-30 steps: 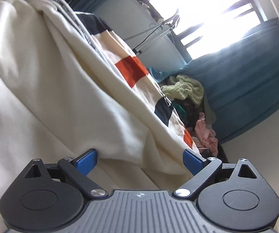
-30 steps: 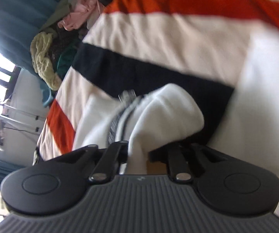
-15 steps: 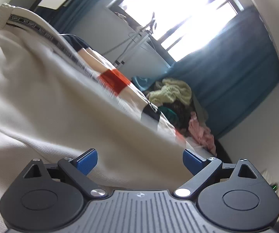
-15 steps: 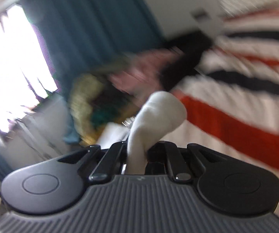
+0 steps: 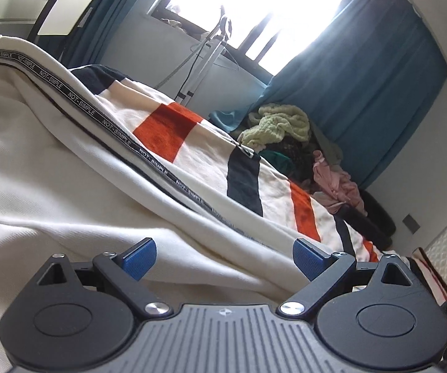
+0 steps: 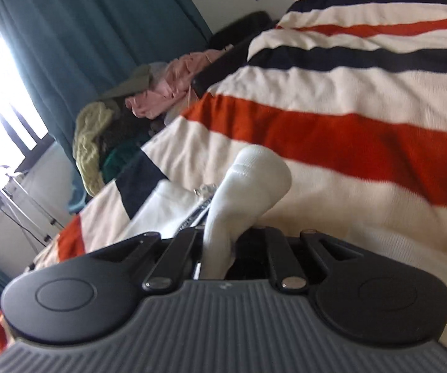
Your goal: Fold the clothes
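A cream white garment with a black "NOT-SIMPLE" tape along its zip edge lies spread on a striped blanket. My left gripper is open, its blue pads apart just above the cream cloth, holding nothing. My right gripper is shut on a bunched fold of the same white garment, which sticks up between the jaws above the striped blanket.
A heap of loose clothes in yellow-green, pink and dark colours lies at the far end of the bed; it also shows in the right wrist view. Teal curtains and a bright window stand behind. A drying rack stands by the wall.
The left gripper has lowered and tilted, so the cream garment now lies flatter below it. The right gripper has swung round with the white fold still held in it.
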Action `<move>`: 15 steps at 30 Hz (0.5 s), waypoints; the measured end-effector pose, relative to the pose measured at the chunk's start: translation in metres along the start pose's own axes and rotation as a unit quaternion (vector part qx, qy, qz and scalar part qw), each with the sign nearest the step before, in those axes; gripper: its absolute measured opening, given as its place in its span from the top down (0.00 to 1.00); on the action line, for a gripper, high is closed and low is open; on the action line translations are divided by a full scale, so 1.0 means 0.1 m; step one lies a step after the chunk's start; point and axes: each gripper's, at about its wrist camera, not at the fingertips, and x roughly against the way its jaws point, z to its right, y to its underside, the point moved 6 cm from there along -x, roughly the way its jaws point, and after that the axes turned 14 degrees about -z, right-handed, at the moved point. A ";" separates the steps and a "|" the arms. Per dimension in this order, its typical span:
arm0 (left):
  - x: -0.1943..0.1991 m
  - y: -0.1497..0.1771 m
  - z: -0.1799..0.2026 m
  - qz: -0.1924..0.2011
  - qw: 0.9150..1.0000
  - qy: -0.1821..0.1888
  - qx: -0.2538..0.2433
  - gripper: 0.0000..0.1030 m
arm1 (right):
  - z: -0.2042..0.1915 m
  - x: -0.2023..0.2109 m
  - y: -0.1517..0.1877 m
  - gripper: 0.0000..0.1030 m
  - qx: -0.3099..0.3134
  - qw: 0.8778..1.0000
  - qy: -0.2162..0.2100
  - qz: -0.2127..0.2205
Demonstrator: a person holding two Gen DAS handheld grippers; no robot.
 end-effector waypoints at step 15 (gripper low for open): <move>-0.07 0.04 0.03 -0.011 1.000 0.007 -0.018 0.08 | -0.24 0.57 -0.08 0.92 -0.032 0.997 -0.062 0.031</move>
